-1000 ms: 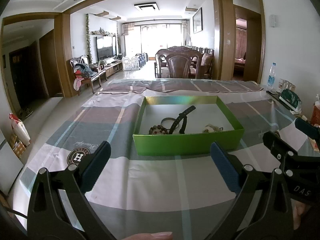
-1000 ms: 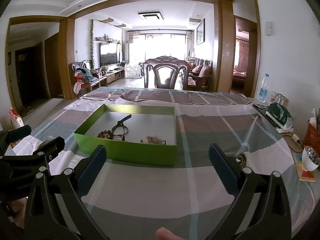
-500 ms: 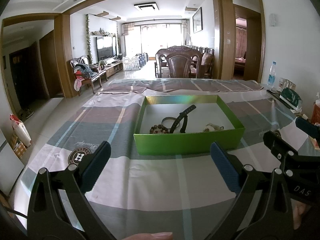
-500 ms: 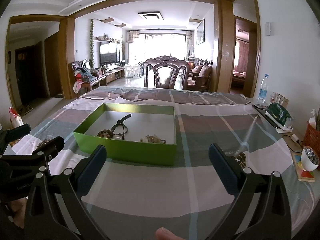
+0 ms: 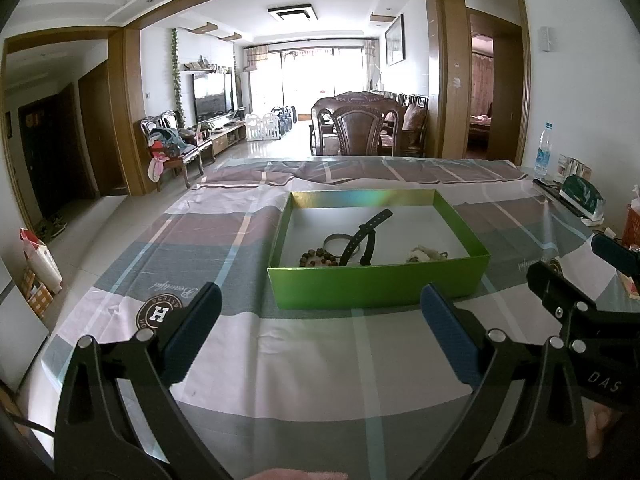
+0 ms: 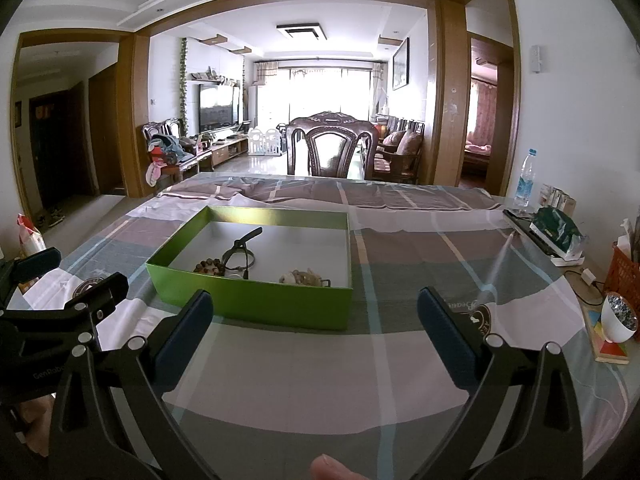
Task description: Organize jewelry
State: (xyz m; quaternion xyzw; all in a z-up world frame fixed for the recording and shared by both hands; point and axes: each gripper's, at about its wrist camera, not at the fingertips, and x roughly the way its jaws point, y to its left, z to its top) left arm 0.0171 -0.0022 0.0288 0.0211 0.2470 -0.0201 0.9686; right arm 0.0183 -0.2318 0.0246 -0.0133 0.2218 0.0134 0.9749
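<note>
A shallow green box (image 5: 376, 286) (image 6: 256, 304) sits on the checked tablecloth ahead of both grippers. Inside lie a black watch strap (image 5: 366, 236) (image 6: 240, 250), a brown bead bracelet (image 5: 316, 258) (image 6: 208, 267), a thin metal bangle (image 5: 336, 240) and a pale beaded piece (image 5: 424, 255) (image 6: 302, 277). My left gripper (image 5: 320, 324) is open and empty, hovering above the cloth short of the box's near wall. My right gripper (image 6: 314, 328) is open and empty, near the box's right front corner. Each gripper shows at the edge of the other's view.
At the table's right edge stand a water bottle (image 6: 525, 180), a green packet (image 6: 558, 232), a red basket (image 6: 624, 276), a white cup (image 6: 620, 320) and a coloured coaster (image 6: 606, 346). A wooden chair (image 6: 332, 152) stands behind the far edge.
</note>
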